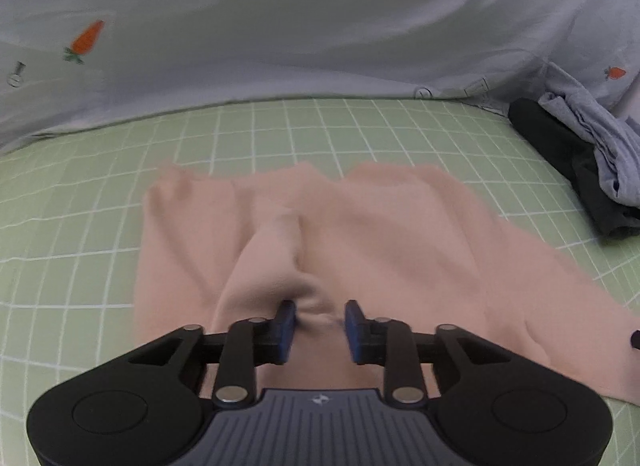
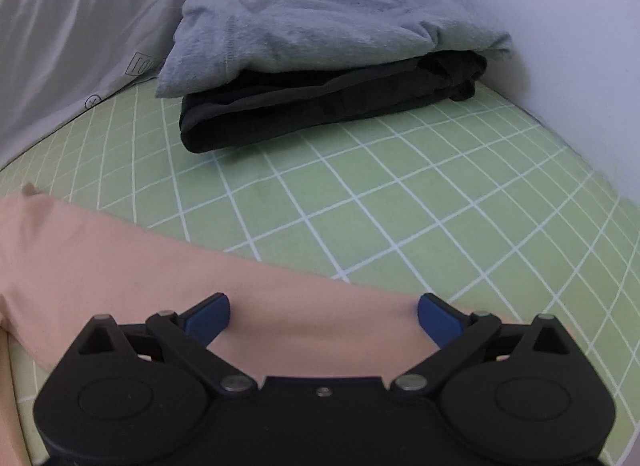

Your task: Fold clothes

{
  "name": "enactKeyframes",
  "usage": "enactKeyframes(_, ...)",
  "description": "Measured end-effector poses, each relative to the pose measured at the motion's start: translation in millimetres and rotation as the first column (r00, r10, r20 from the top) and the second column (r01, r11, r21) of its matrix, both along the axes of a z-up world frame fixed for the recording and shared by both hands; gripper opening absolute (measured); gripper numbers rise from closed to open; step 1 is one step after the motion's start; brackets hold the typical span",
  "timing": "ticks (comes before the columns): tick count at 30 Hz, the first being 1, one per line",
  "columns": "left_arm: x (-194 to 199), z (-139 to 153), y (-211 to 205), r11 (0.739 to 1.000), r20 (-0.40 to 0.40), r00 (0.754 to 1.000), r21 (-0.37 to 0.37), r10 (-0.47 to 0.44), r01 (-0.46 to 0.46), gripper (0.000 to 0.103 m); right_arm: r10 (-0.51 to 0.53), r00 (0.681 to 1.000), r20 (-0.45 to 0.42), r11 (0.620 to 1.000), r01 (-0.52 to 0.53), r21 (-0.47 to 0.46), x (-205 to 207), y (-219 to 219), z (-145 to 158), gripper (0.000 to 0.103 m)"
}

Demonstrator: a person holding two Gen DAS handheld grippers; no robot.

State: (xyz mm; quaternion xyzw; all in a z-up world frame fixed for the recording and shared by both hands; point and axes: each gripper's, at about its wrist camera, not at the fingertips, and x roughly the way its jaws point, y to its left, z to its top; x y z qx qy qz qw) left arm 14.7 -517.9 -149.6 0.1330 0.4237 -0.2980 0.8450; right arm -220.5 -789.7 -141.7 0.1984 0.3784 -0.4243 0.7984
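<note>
A peach-pink garment (image 1: 360, 234) lies spread on the green grid mat (image 1: 80, 225), blurred by motion. My left gripper (image 1: 320, 320) stands over its near edge with the blue pads (image 1: 286, 320) drawn close together. A puckered fold of the pink cloth is pinched between them, and a raised ridge runs away from the fingertips. In the right wrist view a strip of the same pink garment (image 2: 120, 266) crosses under my right gripper (image 2: 324, 316). That gripper's jaws are spread wide and hold nothing.
A folded stack, a light grey garment (image 2: 304, 33) on top of a black one (image 2: 320, 105), sits at the far right of the mat (image 2: 440, 205) and also shows as a stack (image 1: 592, 153) in the left wrist view. A pale carrot-print sheet (image 1: 280, 25) rises behind. A white wall (image 2: 560, 45) bounds the right side.
</note>
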Motion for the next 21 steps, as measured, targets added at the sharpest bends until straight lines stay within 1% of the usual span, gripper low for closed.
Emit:
enactKeyframes(1, -0.7, -0.9, -2.3, 1.000, 0.003, 1.000, 0.004, -0.010, 0.010, 0.052, -0.002, 1.000, 0.002, 1.000, 0.002, -0.002, -0.8, 0.3, 0.0, 0.103)
enactKeyframes(2, -1.3, -1.8, -4.6, 1.000, 0.005, 1.000, 0.008, -0.019, 0.019, 0.058, -0.003, 1.000, 0.003, 1.000, 0.003, -0.003, -1.3, 0.5, -0.1, 0.103)
enactKeyframes(3, -2.0, -2.7, -6.8, 1.000, 0.008, 1.000, 0.011, -0.029, 0.029, 0.068, -0.002, 1.000, 0.002, 1.000, 0.002, -0.005, -0.6, 0.2, -0.4, 0.103)
enactKeyframes(4, -2.7, -3.6, -9.1, 0.999, 0.010, 0.999, 0.015, -0.038, 0.038, 0.072, -0.002, 1.000, 0.000, 1.000, 0.002, -0.003, -0.2, -0.7, -0.2, 0.103)
enactKeyframes(7, -4.7, -6.4, -16.0, 0.997, 0.017, 0.998, 0.027, -0.067, 0.067, 0.074, -0.002, 1.000, -0.002, 1.000, 0.002, 0.008, 0.2, -2.8, 0.9, 0.103)
enactKeyframes(9, -5.9, -3.2, -16.7, 0.998, 0.012, 0.998, 0.025, -0.054, 0.054, 0.075, -0.003, 1.000, -0.004, 1.000, 0.003, 0.012, -2.9, -2.2, 1.5, 0.103)
enactKeyframes(11, -5.5, 2.7, -11.2, 1.000, -0.015, 0.999, 0.005, -0.031, 0.031, 0.080, -0.009, 1.000, -0.005, 1.000, 0.009, 0.014, -8.8, -0.2, 2.4, 0.103)
enactKeyframes(15, -17.8, 13.2, 12.5, 0.999, -0.004, 1.000, 0.027, 0.019, -0.019, 0.087, -0.049, 0.999, -0.005, 0.999, 0.049, 0.003, -33.3, 4.7, 2.6, 0.103)
enactKeyframes(17, -26.3, 16.1, 27.0, 0.998, 0.003, 0.999, 0.046, 0.044, -0.044, 0.088, -0.071, 0.997, -0.004, 0.997, 0.071, -0.006, -46.2, 6.5, 2.7, 0.103)
enactKeyframes(21, -45.0, 15.1, 56.3, 0.992, -0.010, 0.994, 0.076, 0.106, -0.105, 0.090, -0.118, 0.993, 0.005, 0.993, 0.118, -0.011, -69.4, 7.8, 3.1, 0.103)
